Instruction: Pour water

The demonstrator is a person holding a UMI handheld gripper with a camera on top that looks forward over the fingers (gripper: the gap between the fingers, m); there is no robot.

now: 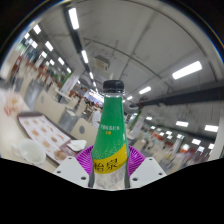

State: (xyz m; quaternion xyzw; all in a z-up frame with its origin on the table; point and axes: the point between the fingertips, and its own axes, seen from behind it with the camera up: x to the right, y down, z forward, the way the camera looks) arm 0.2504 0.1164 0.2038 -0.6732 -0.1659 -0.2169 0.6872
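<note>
A green plastic bottle (111,125) with a black cap and a yellow label band stands upright between my fingers, lifted above the tables. My gripper (111,164) is shut on the bottle's lower body, with the purple pads (83,158) pressing against both of its sides. The bottle's base is hidden between the fingers. The bottle leans slightly to the left at the top.
A white cup (31,151) sits on a table to the left of the fingers. Light tables (45,125) with trays and several items stretch back on the left. Ceiling light strips (186,70) run overhead in a large room.
</note>
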